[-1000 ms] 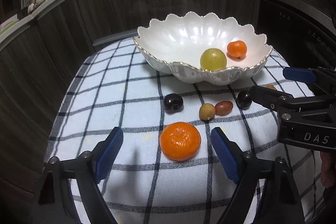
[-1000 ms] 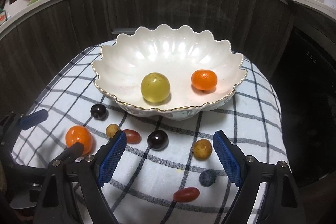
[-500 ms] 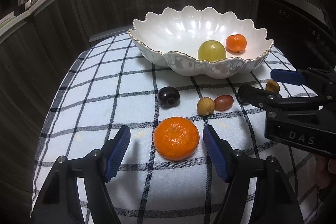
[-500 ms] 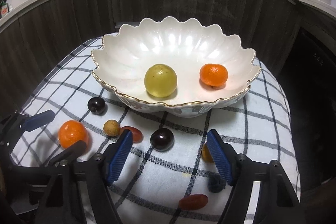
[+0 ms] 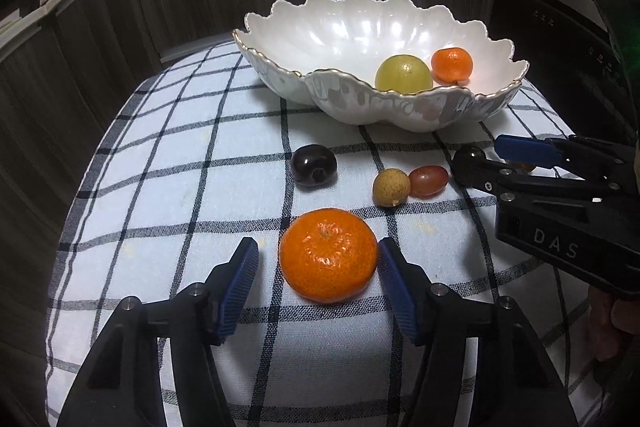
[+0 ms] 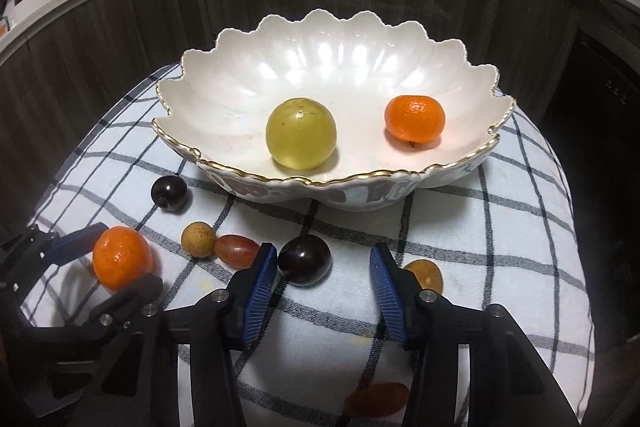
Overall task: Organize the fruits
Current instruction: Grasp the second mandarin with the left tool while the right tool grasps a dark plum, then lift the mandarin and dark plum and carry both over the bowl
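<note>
tangerine, glossy orange, dimpled

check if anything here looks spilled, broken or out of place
Nothing looks spilled or damaged. The scalloped white bowl sits upright on the checked cloth, holding a yellow-green round fruit and a small orange mandarin. The other fruits simply lie loose on the cloth, not yet sorted.
</note>
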The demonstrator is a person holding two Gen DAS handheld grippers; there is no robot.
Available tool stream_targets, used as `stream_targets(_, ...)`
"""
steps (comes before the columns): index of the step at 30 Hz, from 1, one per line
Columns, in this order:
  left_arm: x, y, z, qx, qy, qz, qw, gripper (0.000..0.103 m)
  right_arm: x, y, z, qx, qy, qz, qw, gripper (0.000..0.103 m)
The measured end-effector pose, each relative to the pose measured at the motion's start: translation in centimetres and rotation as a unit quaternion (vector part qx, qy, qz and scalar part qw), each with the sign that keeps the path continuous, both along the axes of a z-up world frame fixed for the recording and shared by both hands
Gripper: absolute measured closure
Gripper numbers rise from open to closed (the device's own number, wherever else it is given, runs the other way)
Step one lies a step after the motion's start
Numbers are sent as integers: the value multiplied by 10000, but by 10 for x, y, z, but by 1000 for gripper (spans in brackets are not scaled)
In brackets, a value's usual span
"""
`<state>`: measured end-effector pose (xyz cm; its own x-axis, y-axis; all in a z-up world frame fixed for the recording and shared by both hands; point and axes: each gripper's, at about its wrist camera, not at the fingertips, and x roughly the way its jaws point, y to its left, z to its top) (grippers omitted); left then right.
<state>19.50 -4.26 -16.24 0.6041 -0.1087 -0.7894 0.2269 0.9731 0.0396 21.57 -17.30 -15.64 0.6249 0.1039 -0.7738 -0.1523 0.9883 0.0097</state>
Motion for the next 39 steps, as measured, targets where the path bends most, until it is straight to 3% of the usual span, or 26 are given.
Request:
stream_targets(4,2,1,-1,-62,68,-4,10000,48,3,2,-2,84,34,28,10000,58)
stream_targets(11,0,-2,-1,-70,51,-110,9999,57,7,7,-5,272,112,145,9995,73)
stream_targets(39,-10,-1,19,-83,-22,-45,10000,61,-16,4,18,287,-96,84,9995,73)
